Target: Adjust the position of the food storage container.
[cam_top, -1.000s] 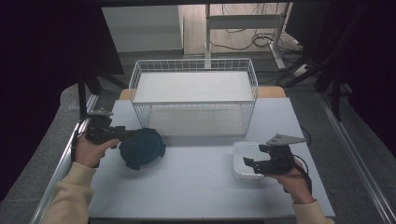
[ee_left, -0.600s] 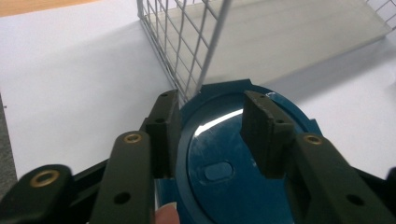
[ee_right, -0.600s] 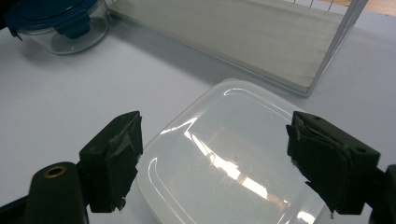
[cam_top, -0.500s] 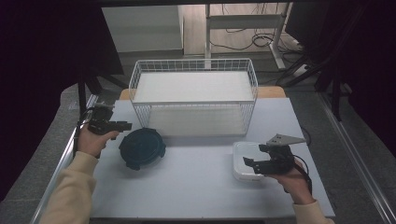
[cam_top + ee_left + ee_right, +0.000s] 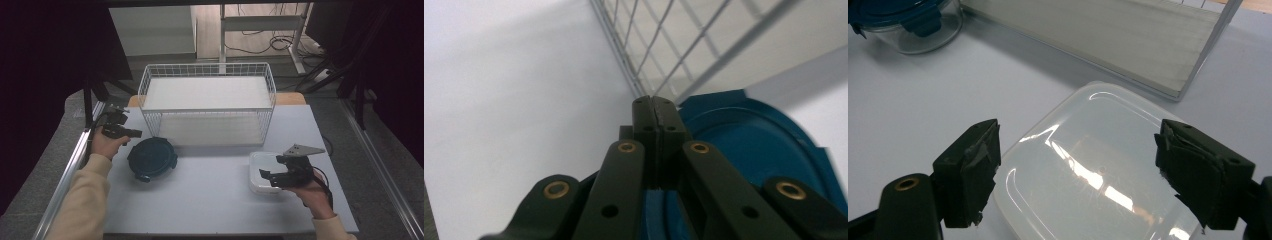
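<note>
A round glass container with a dark blue lid [image 5: 151, 158] sits at the left of the table, in front of the wire basket. My left gripper [image 5: 136, 133] is just beyond the lid's far left rim. Its jaws have just been closing and now meet with nothing between them. In the left gripper view the left gripper [image 5: 654, 102] points past the blue lid [image 5: 749, 145] at the basket's corner. My right gripper [image 5: 265, 176] hovers open at a white square container [image 5: 260, 165], its jaws spread on either side of the clear lid [image 5: 1098, 165].
A white wire basket [image 5: 207, 67] with a pale board inside stands at the back centre of the table. Its near wall [image 5: 664, 45] is close to my left gripper. The blue-lidded container [image 5: 903, 20] shows at the top left of the right gripper view.
My left gripper has drawn back from the blue lid toward the far left, and its jaws have closed. The right gripper and both containers have stayed put.
</note>
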Demonstrator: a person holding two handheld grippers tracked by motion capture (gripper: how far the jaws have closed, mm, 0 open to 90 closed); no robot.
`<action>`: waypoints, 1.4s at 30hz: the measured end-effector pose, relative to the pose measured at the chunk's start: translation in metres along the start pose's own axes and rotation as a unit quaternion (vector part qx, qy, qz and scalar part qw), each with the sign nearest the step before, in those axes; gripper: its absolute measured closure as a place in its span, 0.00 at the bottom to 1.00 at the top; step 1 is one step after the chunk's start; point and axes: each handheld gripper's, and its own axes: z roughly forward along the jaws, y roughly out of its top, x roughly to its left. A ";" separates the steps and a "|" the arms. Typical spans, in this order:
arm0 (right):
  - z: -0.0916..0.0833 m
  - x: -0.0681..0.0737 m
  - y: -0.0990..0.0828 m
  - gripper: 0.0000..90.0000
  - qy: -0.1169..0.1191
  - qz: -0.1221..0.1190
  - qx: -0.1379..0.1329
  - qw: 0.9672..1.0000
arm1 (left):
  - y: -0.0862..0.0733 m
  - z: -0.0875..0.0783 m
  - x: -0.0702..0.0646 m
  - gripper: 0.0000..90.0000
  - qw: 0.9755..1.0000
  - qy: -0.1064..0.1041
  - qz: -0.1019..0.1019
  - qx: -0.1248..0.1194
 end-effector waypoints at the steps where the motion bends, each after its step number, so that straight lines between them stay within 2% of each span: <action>1: 0.000 -0.001 -0.001 0.19 -0.001 0.000 0.000 1.000 | 0.001 0.005 0.001 1.00 1.000 0.006 0.003 0.006; 9: -0.002 -0.002 -0.001 0.19 -0.004 0.003 0.000 1.000 | 0.001 0.018 0.004 1.00 0.999 0.012 0.018 0.035; 11: -0.001 -0.002 -0.001 0.19 -0.004 0.002 0.001 1.000 | 0.001 0.021 0.006 1.00 0.999 0.010 0.025 0.040; 14: -0.001 -0.003 -0.002 0.19 -0.004 0.002 0.001 1.000 | 0.000 0.024 0.006 1.00 0.999 0.006 0.024 0.040; 16: -0.001 -0.004 -0.002 0.19 -0.005 0.002 0.002 1.000 | -0.001 0.027 0.008 1.00 0.998 0.006 0.031 0.051; 22: -0.006 -0.007 -0.001 0.19 -0.012 0.006 -0.004 1.000 | -0.002 0.027 0.009 1.00 0.998 -0.001 0.031 0.048; 24: -0.007 -0.008 0.000 0.19 -0.013 0.007 -0.006 1.000 | -0.002 0.026 0.009 1.00 0.998 -0.003 0.037 0.051; 30: -0.006 -0.007 -0.001 0.19 -0.013 0.005 -0.001 1.000 | -0.006 0.026 0.004 1.00 0.998 -0.012 0.031 0.046; 37: -0.004 -0.005 0.000 0.19 -0.013 0.005 0.002 1.000 | -0.010 0.024 -0.007 1.00 0.997 -0.015 0.049 0.054; 40: -0.004 -0.005 -0.001 0.19 -0.013 0.007 0.002 1.000 | -0.013 0.025 -0.011 1.00 0.998 -0.019 0.046 0.046; 41: -0.004 -0.005 -0.001 0.19 -0.014 0.008 0.002 1.000 | -0.015 0.026 -0.012 1.00 0.998 -0.032 0.043 0.044; 42: -0.004 -0.005 -0.001 0.19 -0.014 0.008 0.002 1.000 | -0.015 0.026 -0.012 1.00 0.998 -0.032 0.043 0.044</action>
